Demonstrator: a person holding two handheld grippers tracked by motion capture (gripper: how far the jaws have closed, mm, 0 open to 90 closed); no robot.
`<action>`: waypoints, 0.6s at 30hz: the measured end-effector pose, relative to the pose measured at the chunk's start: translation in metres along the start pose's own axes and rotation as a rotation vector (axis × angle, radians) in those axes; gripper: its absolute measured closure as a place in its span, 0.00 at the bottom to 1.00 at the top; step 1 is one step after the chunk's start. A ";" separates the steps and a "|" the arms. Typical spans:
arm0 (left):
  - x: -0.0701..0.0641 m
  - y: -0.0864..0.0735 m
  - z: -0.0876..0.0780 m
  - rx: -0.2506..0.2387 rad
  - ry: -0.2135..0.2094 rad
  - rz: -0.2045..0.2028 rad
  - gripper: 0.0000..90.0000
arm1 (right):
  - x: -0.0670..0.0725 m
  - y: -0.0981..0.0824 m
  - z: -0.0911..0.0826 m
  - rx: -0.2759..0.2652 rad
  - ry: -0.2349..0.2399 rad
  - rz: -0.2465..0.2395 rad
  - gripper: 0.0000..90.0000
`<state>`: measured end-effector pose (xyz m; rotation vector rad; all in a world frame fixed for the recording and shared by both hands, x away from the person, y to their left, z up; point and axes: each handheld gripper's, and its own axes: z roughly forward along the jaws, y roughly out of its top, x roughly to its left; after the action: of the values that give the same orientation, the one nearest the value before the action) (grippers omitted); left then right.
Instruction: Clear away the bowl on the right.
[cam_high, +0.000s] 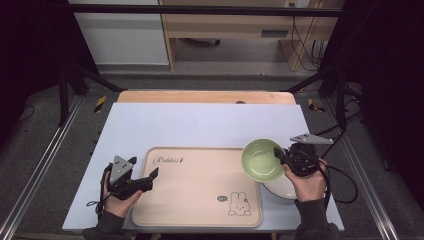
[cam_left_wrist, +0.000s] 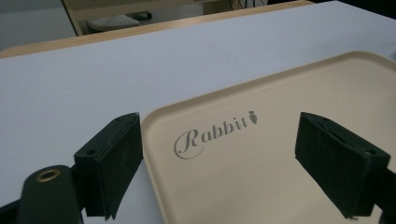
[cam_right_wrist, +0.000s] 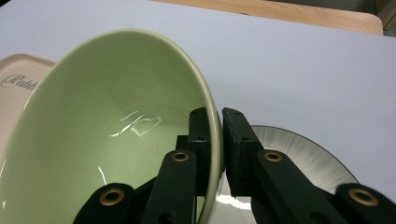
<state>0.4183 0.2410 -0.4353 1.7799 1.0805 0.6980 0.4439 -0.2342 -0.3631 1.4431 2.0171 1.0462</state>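
Observation:
A pale green bowl (cam_high: 262, 160) hangs tilted over the right edge of the beige tray (cam_high: 195, 190), above a white bowl (cam_high: 282, 190) on the table. My right gripper (cam_high: 279, 156) is shut on the green bowl's rim. In the right gripper view one jaw is inside the green bowl (cam_right_wrist: 107, 135) and one outside, with my right gripper (cam_right_wrist: 215, 122) clamping the wall and the white bowl (cam_right_wrist: 303, 158) below. My left gripper (cam_high: 152, 176) rests open at the tray's left edge. In the left gripper view my left gripper (cam_left_wrist: 219, 154) straddles the corner of the tray (cam_left_wrist: 280, 107) with nothing between its jaws.
The tray carries a "Rabbit" script (cam_high: 169, 160) at its top left and a rabbit drawing (cam_high: 239, 204) at its bottom right. It lies on a white sheet (cam_high: 200, 125) covering a wooden table (cam_high: 205, 96). Dark frame posts stand at both sides.

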 end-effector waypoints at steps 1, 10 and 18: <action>0.000 0.000 0.000 0.000 0.000 0.000 0.16 | 0.002 0.001 0.000 0.001 0.001 0.004 0.92; 0.000 0.000 0.000 -0.001 -0.001 -0.002 0.16 | 0.012 0.008 0.005 -0.005 0.022 -0.022 0.92; 0.000 0.000 0.000 -0.001 -0.001 -0.002 0.16 | 0.021 0.014 0.008 -0.010 0.042 -0.034 0.92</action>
<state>0.4182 0.2412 -0.4352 1.7777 1.0806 0.6967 0.4508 -0.2092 -0.3555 1.3880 2.0555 1.0799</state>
